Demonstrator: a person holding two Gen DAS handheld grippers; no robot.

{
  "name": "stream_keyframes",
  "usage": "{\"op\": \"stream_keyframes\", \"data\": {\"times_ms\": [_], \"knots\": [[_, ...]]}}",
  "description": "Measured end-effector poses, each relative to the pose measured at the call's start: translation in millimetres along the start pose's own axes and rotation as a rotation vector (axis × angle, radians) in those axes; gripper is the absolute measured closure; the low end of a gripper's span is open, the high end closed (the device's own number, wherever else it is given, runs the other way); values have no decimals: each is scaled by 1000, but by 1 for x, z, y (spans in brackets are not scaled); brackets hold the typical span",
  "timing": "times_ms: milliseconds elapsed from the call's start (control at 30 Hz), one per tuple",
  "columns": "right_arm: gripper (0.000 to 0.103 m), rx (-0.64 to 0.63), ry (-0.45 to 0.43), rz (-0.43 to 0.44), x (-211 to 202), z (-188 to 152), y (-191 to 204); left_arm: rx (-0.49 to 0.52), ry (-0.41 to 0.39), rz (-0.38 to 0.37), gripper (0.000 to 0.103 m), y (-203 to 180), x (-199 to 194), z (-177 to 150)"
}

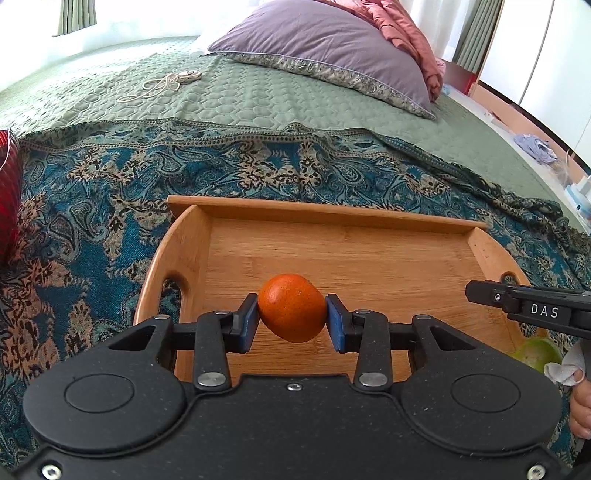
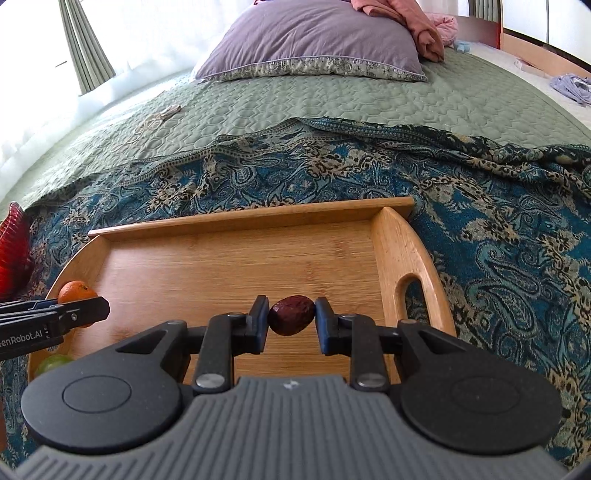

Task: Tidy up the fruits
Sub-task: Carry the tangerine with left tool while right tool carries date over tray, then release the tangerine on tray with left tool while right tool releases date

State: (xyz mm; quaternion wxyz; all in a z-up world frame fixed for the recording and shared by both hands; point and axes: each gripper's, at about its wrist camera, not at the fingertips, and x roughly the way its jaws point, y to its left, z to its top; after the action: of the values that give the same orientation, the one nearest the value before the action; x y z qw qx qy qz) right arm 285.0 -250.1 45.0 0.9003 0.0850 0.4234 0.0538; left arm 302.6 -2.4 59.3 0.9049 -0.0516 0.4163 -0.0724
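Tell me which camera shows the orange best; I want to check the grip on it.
The left wrist view: the orange sits centred, pinched between the left gripper pads above the wooden tray. The right wrist view shows only its top behind the left gripper's fingers at the left edge.

This is a bedroom in somebody's home. A wide bed point(image 1: 280, 99) fills most of the room, made up with a green quilted cover, and a purple pillow point(image 1: 325, 48) with a patterned border lies at its head beside a bundled pink blanket point(image 1: 402, 33). A blue paisley throw point(image 1: 110, 206) is spread over the near end, with a wooden tray point(image 1: 332, 210) set on it. Behind the bed, daylight comes through white sheers and green curtains point(image 2: 88, 48). Clothing point(image 2: 572, 88) lies on the floor to the right
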Motion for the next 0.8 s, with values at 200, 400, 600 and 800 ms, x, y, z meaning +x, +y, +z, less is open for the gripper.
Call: {"op": "stream_keyframes", "data": {"times_ms": [200, 400, 600, 800], "knots": [[71, 4, 9, -24, 6, 4, -2, 5, 11, -3, 67, -1, 7, -1], [71, -4, 21, -36, 11, 2, -2, -5, 15, 6, 67, 2, 11, -3], [70, -11, 29, -48, 15, 1, -1, -5, 21, 7, 67, 2, 16, -4], [71, -13, 38, -58, 19, -1, -2, -2, 17, 7, 67, 1, 19, -5]]}}
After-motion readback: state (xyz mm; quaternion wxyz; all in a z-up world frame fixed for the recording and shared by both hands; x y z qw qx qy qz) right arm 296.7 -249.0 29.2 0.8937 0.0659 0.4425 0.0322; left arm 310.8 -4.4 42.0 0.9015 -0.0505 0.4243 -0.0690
